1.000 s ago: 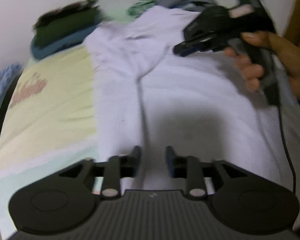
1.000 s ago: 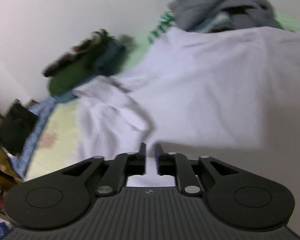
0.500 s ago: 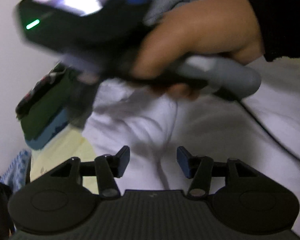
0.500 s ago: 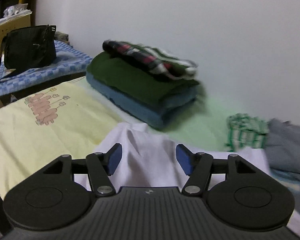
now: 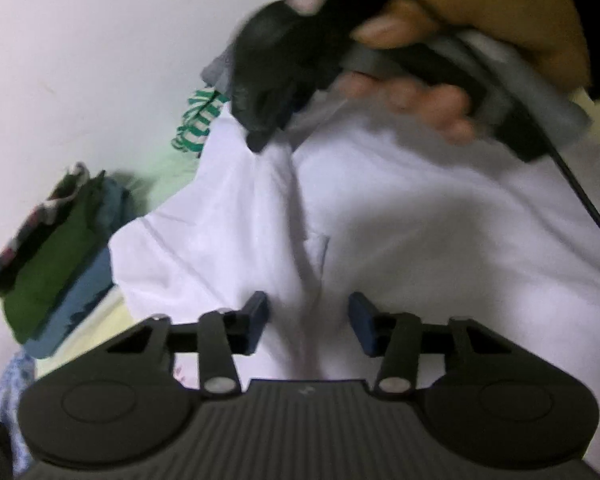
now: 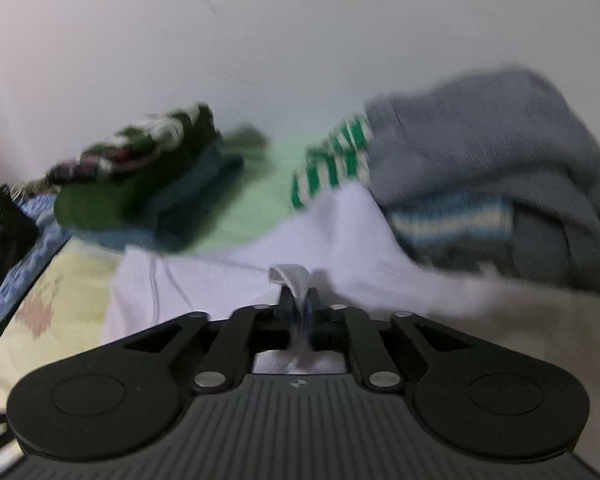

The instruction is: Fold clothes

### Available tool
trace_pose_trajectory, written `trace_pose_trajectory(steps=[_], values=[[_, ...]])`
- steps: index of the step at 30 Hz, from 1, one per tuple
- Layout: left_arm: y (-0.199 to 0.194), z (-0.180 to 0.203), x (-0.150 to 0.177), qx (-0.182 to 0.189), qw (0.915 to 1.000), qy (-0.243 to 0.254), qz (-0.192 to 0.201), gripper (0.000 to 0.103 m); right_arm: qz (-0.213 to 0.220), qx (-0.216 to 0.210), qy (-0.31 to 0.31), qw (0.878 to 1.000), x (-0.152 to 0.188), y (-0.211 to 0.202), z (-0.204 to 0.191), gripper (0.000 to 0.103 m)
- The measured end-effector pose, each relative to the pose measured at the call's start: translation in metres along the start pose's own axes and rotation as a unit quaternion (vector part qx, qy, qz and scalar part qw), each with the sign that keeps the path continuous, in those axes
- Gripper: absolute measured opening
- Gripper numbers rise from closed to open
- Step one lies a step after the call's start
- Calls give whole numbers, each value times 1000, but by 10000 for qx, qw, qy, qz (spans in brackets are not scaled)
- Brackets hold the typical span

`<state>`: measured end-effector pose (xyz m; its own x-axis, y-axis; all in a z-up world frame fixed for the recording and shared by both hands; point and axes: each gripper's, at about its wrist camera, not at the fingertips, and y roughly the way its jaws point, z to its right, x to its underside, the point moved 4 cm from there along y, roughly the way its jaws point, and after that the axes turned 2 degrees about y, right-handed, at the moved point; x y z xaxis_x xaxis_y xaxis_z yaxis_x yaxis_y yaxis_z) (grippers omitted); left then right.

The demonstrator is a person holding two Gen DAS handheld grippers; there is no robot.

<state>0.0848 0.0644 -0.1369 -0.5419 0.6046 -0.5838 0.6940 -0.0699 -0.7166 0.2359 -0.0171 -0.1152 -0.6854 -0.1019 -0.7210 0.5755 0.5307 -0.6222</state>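
A white garment [image 5: 400, 220] lies spread over the bed, creased down its middle. My left gripper [image 5: 308, 308] hovers low over it, jaws closing, with a ridge of the white cloth between the blue pads [image 5: 362, 320] but not pinched. At the garment's far edge a hand [image 5: 420, 108] holds my right gripper [image 5: 260, 136], tip down on the cloth. In the right wrist view my right gripper [image 6: 300, 300] is closing, pads pressed on a lifted fold of the white garment [image 6: 290, 276].
A folded stack of plaid, green and blue clothes [image 6: 140, 184] sits at the left by the wall. A green-striped cloth [image 6: 332, 160] and a grey heap [image 6: 480, 140] lie behind the garment. The yellow sheet [image 6: 60, 292] shows at the left. A black cable [image 5: 580, 192] trails over the cloth.
The right gripper swung back toward the garment's far edge and went from wide open to closed on a white fold. The left gripper's jaws narrowed a little, and the right hand moved higher in its view.
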Motion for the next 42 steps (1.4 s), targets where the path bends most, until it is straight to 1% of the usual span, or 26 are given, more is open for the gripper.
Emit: trace_pose_trajectory(steps=[1,2,3,4,5,7,8,9,10,12,13,15,17,18,20,21,23,26,28,31,32,33,34,36,39,42], values=[[0,-2,1,10,10000,-41,3,49,13,-71,106,9999,3,-7,5,29],[0,-6,3,17,10000,-87,-2,51,132,-149,217,9996,4,-18,8,38],[0,-10,5,-1,9999,-123,-16,56,285,-250,255,9990,7,-31,11,51],[0,-13,5,-39,9999,-142,-11,58,395,-380,186,9983,13,-45,11,50],[-2,-16,6,-56,9999,-158,0,62,430,-498,90,9978,20,-56,9,49],[-3,-23,11,-23,9998,-206,-2,64,105,-678,-252,9973,39,-64,1,43],[-3,-25,12,32,9997,-243,-22,63,-98,-781,-453,9959,51,-65,-4,42],[-2,-26,14,85,9996,-272,-57,59,-272,-833,-626,9942,61,-64,-9,38],[-1,-27,15,137,9994,-295,-104,54,-428,-799,-833,9924,71,-60,-16,34],[3,-28,16,276,9988,-380,-171,29,-580,-602,-1254,9886,85,-51,-28,30],[4,-29,16,370,9980,-485,-188,24,-610,-538,-1377,9871,91,-47,-33,30],[6,-28,15,400,9969,-646,-219,11,-457,-587,-1160,9905,90,-43,-36,30],[5,-25,16,352,9963,-739,-247,6,-382,-635,-885,9933,86,-38,-37,30],[5,-24,17,339,9960,-789,-262,6,-345,-650,-782,9942,84,-36,-37,28],[1,-23,18,303,9954,-866,-278,5,-314,-652,-654,9952,84,-35,-37,15],[-2,-23,18,275,9953,-889,-271,5,-294,-669,-573,9957,84,-37,-35,2],[-8,-25,16,217,9953,-921,-226,5,-225,-732,-381,9963,81,-45,-28,2],[-17,-28,13,178,9948,-994,-131,6,-97,-817,-253,9963,78,-62,-22,2],[-17,-29,13,144,9945,-1022,-150,6,-173,-876,-225,9957,81,-67,-20,2],[-13,-28,15,111,9942,-1035,-261,6,-298,-751,-474,9956,89,-68,-25,2],[-13,-28,16,113,9941,-1043,-291,7,-288,-757,-447,9957,90,-72,-24,2],[-13,-26,17,106,9942,-1023,-299,15,-278,-762,-420,9958,92,-77,-24,2],[-14,-24,17,94,9947,-984,-292,19,-268,-767,-392,9959,93,-81,-23,2],[-14,-20,18,110,9954,-898,-302,21,-266,-729,-229,9967,96,-89,-18,2],[-13,-13,21,152,9964,-761,-330,21,-411,-696,-10,9967,103,-97,-9,2],[-12,-8,22,126,9976,-603,-322,20,-691,-583,-225,9957,118,-95,-10,2]])
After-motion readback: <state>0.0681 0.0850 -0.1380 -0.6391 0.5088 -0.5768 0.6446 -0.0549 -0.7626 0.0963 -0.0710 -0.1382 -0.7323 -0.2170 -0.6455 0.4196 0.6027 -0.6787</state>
